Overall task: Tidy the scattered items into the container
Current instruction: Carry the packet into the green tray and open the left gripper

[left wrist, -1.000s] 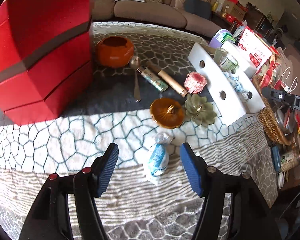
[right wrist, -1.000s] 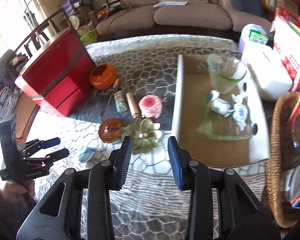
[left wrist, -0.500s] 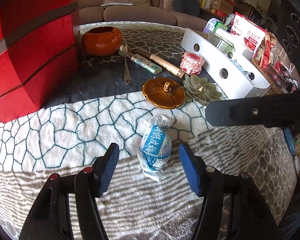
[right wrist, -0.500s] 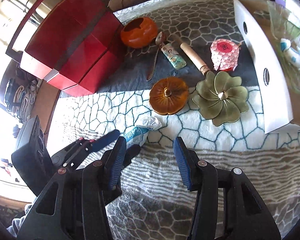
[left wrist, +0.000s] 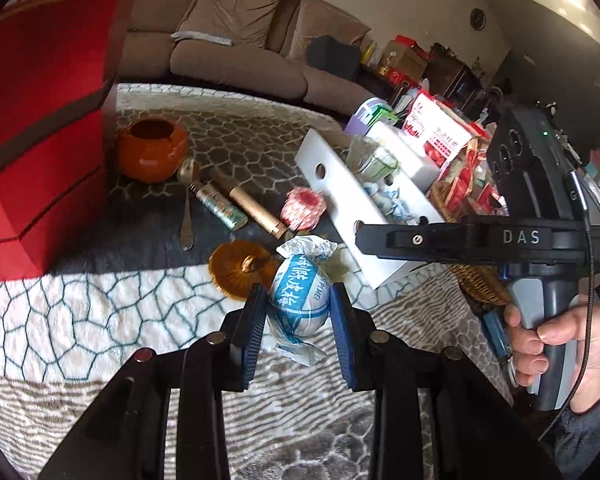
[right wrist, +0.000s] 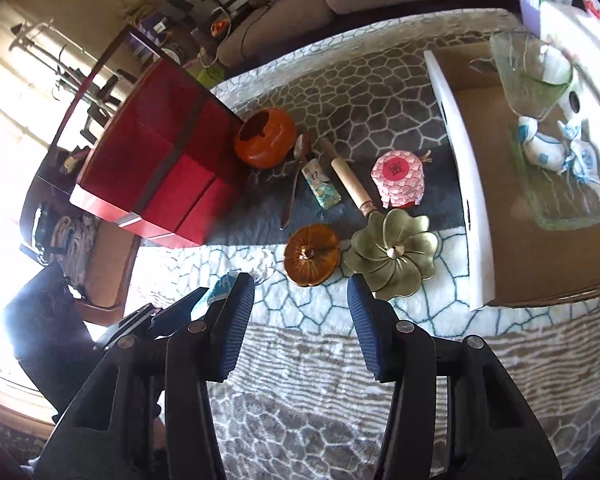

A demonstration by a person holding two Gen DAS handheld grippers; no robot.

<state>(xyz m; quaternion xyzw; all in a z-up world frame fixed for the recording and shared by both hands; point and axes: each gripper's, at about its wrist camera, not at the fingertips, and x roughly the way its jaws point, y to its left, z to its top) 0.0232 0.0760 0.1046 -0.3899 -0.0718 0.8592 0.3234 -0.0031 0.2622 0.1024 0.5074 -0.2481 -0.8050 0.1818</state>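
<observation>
My left gripper [left wrist: 298, 314] is shut on a white and blue wrapped packet [left wrist: 300, 300], both pads pressing its sides, just above the patterned blanket. In the right wrist view that packet [right wrist: 222, 286] shows at the lower left, partly hidden behind my right finger. My right gripper [right wrist: 300, 282] stands open with nothing between its fingers, short of a brown lid [right wrist: 312, 256] and a green flower dish [right wrist: 392, 256]. The white box [right wrist: 460, 160] at the right holds a glass bowl [right wrist: 532, 76] and two similar packets [right wrist: 540, 148].
An orange pot [right wrist: 266, 138], a spoon [right wrist: 296, 184], a small tube [right wrist: 322, 186], a wooden roll [right wrist: 350, 182] and a pink wrapped pack [right wrist: 400, 178] lie beyond the lid. A red box [right wrist: 160, 172] stands left. A wicker basket [left wrist: 476, 284] sits right of the white box.
My left gripper has closed on the packet and raised it off the blanket. My right gripper's jaws have widened, and it has swung across toward the lid and dish.
</observation>
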